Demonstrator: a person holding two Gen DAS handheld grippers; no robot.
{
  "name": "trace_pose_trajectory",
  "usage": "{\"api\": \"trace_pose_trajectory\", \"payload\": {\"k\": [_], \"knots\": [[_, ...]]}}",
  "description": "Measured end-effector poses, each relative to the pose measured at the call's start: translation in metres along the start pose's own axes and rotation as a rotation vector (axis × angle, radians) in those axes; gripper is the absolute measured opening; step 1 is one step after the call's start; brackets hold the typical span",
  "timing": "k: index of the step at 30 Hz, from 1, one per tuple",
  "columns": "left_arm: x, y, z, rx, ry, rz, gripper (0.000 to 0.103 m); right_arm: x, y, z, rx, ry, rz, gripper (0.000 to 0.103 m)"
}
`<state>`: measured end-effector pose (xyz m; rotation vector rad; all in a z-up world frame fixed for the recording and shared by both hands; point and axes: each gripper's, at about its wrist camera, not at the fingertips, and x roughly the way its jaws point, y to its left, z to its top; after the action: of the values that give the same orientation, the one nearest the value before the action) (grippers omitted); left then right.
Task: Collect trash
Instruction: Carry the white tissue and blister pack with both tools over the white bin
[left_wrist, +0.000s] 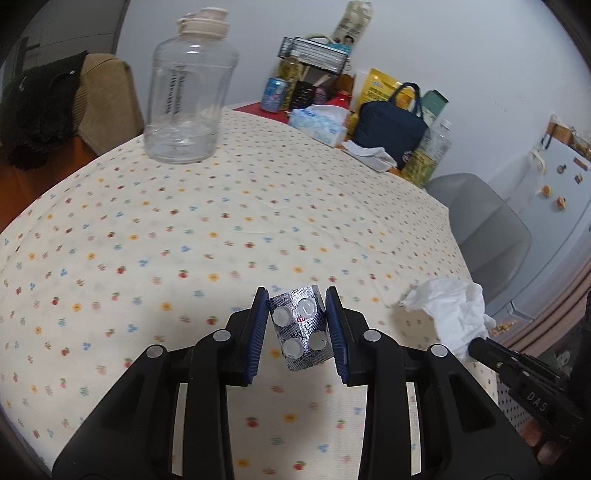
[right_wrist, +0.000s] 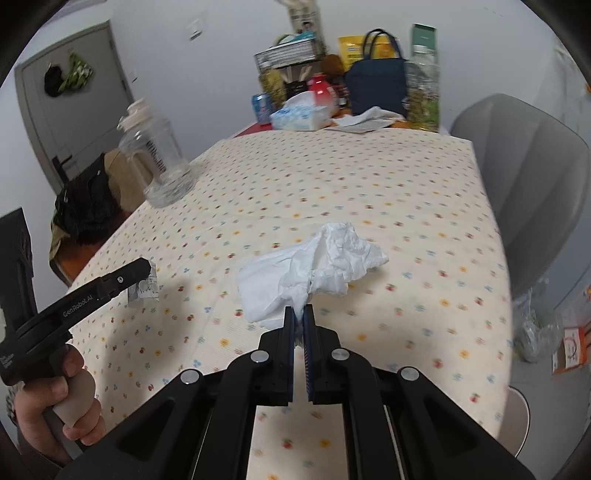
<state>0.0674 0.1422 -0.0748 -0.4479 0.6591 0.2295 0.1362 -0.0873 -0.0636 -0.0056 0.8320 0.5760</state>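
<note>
My left gripper (left_wrist: 296, 295) is shut on a silver pill blister pack (left_wrist: 300, 326) and holds it just above the flowered tablecloth (left_wrist: 221, 221). The pack also shows in the right wrist view (right_wrist: 143, 289) at the left gripper's tip. My right gripper (right_wrist: 300, 312) is shut on a crumpled white tissue (right_wrist: 314, 267) that hangs over the table near its front. The tissue also shows in the left wrist view (left_wrist: 452, 314), at the right, with the right gripper's tip on it.
A clear plastic jug (left_wrist: 188, 88) with a beige lid stands at the table's far left. A tissue box (left_wrist: 319, 123), a navy bag (left_wrist: 391, 129), cans and bottles crowd the far edge. A grey chair (right_wrist: 524, 177) stands at the right.
</note>
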Motion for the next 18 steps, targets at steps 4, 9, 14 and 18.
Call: {"api": "trace_pose_trajectory", "payload": {"k": [4,9,14,18], "knots": [[0.001,-0.029,-0.001,0.05,0.006,-0.036,0.032,-0.03,-0.036,-0.007,0.067,-0.04,-0.032,0.006],[0.004,-0.066,-0.007,0.109,0.021,-0.085,0.032,-0.061,-0.077,-0.017,0.127,-0.081,-0.085,0.006],[0.009,-0.107,-0.015,0.171,0.039,-0.132,0.032,-0.088,-0.126,-0.032,0.21,-0.108,-0.147,0.006],[0.014,-0.139,-0.023,0.222,0.054,-0.163,0.032,-0.105,-0.162,-0.049,0.277,-0.12,-0.189,0.006]]}}
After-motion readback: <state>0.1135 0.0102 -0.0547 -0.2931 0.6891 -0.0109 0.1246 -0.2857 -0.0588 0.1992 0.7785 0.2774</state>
